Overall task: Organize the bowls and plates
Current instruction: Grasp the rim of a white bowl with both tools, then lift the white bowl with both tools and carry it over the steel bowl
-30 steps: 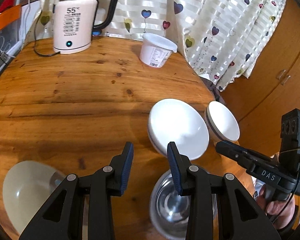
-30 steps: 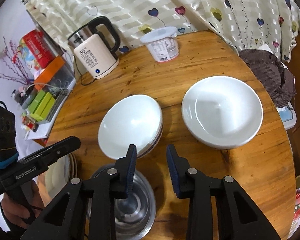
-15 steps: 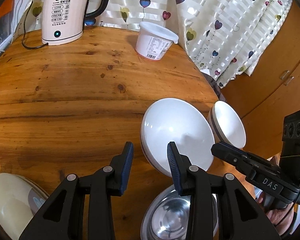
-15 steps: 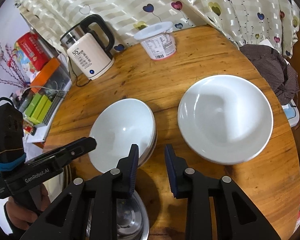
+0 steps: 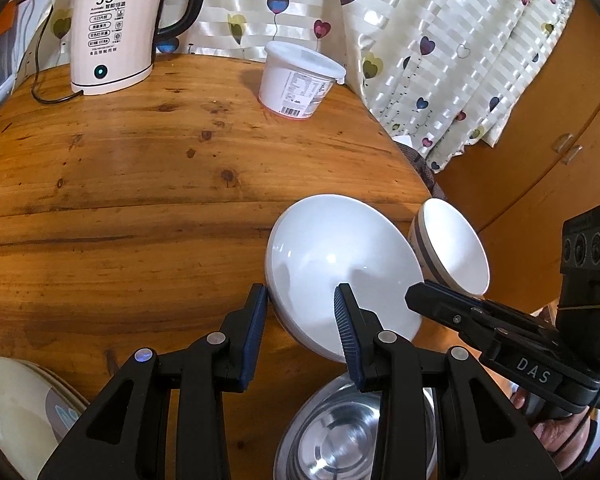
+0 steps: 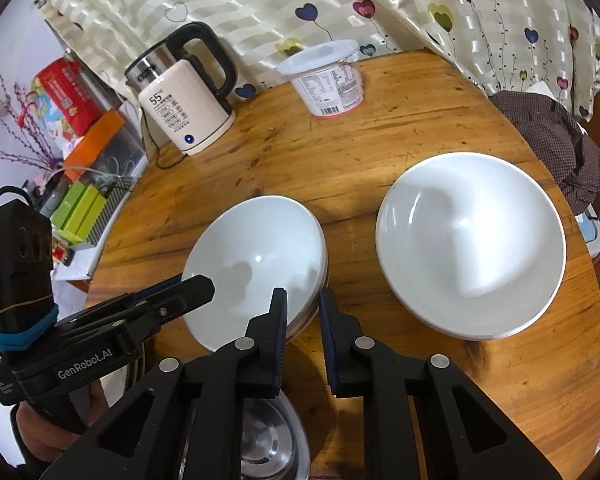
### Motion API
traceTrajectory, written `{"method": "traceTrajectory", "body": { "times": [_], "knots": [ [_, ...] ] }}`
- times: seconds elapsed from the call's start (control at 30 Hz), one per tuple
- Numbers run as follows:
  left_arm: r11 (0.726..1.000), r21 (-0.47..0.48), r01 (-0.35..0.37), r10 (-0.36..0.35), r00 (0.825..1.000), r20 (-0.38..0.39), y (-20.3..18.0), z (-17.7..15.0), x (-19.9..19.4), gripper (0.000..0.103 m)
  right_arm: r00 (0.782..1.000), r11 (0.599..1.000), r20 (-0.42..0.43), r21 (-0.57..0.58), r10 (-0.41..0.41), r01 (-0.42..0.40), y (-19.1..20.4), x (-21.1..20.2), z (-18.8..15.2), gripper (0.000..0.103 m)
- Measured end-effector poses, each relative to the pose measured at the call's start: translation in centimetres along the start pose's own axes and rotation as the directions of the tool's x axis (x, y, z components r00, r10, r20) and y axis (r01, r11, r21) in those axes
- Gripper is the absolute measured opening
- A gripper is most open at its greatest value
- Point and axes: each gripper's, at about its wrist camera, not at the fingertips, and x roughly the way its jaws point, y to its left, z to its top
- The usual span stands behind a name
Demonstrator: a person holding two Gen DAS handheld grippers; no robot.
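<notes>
**both grippers at the rim of the same white bowl**

the left gripper (image 5: 301, 290) points down at the bench (image 5: 120, 200) with its jaws partly apart. they straddle the near-left rim of the white bowl (image 5: 340, 264): the left pad sits just outside the bowl's wall and the right pad hangs over its inside. the gap is much wider than the rim, so the gripper has hold of nothing.

the right gripper (image 6: 303, 294) is at the other side of that bowl. its jaws have just been closing and now stand narrow, with the bowl's near-right edge between them; one pad is over the inside, the other just outside. whether the pads already press on the rim cannot be told.

just beneath and behind both grippers sits a steel bowl (image 5: 352, 436), partly hidden by their fingers. beyond the right gripper, to its right and apart from the held-over bowl, lies a wide white bowl (image 6: 470, 240). down to the left of the left gripper a cream plate (image 5: 12, 408) shows at the frame's edge. far ahead of both grippers stand a kettle (image 5: 112, 40) and a lidded white tub (image 5: 300, 84), in front of a heart-patterned curtain (image 5: 440, 40).
</notes>
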Motion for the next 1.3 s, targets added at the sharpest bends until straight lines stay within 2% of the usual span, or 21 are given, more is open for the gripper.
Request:
{"method": "traceTrajectory", "body": {
  "times": [0.4,0.77,1.3],
  "knots": [
    [1.0,0.004,-0.011,0.011,1.0,0.021,0.2,0.1,-0.8,0.036,1.0,1.0,0.003,-0.017,0.001,-0.001,0.7,-0.2,0.2,0.016],
    [1.0,0.015,-0.015,0.014,0.999,0.053,-0.4,0.1,-2.8,0.036,0.999,0.999,0.037,-0.052,0.01,-0.008,2.1,-2.3,0.5,0.016],
    [0.999,0.037,-0.027,0.024,0.995,0.093,-1.6,-2.1,-6.6,0.036,0.998,0.997,0.052,-0.068,0.026,-0.022,3.8,-5.5,-1.8,0.016]
  ]
}}
